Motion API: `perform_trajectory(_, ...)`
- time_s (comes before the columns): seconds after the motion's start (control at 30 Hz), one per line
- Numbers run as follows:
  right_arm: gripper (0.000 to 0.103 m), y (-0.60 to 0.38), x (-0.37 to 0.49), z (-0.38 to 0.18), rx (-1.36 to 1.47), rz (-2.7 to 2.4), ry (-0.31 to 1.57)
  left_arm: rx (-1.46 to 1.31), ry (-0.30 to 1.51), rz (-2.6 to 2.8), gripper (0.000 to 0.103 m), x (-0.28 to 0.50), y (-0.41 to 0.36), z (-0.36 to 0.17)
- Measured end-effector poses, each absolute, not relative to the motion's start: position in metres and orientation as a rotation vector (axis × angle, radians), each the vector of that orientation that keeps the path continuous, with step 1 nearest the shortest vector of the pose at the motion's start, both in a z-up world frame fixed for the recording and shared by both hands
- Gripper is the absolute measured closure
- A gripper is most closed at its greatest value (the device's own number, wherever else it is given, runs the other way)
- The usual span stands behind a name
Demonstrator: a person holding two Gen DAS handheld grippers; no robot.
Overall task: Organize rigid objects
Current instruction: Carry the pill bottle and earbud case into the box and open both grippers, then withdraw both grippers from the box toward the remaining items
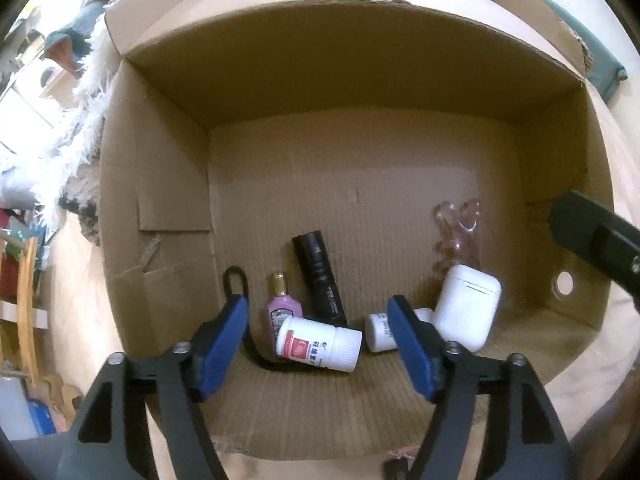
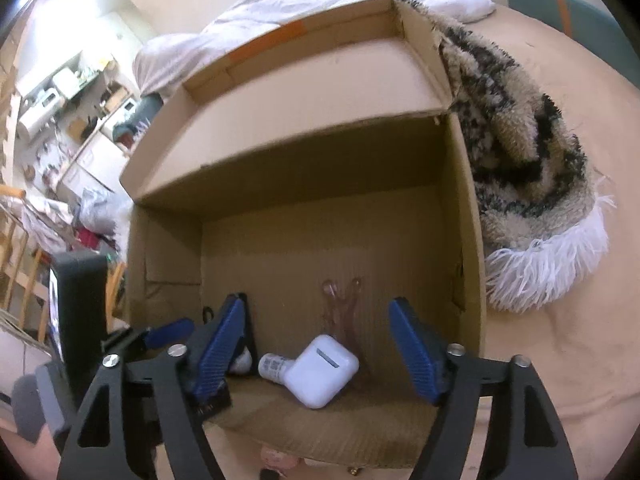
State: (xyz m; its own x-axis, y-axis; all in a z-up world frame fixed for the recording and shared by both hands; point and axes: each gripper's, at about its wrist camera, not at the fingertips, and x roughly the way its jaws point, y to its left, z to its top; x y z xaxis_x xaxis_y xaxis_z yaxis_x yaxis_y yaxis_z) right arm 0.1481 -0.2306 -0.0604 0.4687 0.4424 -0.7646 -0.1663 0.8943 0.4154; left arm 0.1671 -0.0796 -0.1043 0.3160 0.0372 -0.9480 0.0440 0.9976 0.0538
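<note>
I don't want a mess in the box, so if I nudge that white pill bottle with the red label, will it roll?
Probably: the white pill bottle is round, smooth and lying sideways. It looks small, likely light. The black flashlight behind it may stop it.

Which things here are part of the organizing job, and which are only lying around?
Job things:
cardboard box
white pill bottle
small white bottle
earbud case
black flashlight
pink perfume bottle
clear pink clip

Lying about:
shaggy rug
white duvet
</note>
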Motion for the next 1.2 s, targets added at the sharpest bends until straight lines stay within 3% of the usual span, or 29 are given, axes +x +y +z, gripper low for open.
perform_trajectory(0.07, 0.021, -0.232, 0.149, -0.060, 0.309, 0.378, 1.020, 0.068, 1.247, -0.003, 0.031, 0.166, -0.077, -0.101)
perform_trajectory(0.13, 0.008, -0.233, 0.148, -0.059, 0.316, 0.375, 1.018, 0.057, 1.249, -0.002, 0.031, 0.166, -0.079, -0.099)
perform_trajectory(0.17, 0.007, -0.234, 0.148, -0.059, 0.320, 0.373, 1.016, 0.055, 1.250, 0.001, 0.031, 0.166, -0.079, -0.099)
perform_trajectory(1.2, 0.007, -0.243, 0.117, -0.047, 0.324, 0.365, 1.016, -0.044, 1.175, 0.037, 0.031, 0.116, -0.043, -0.041)
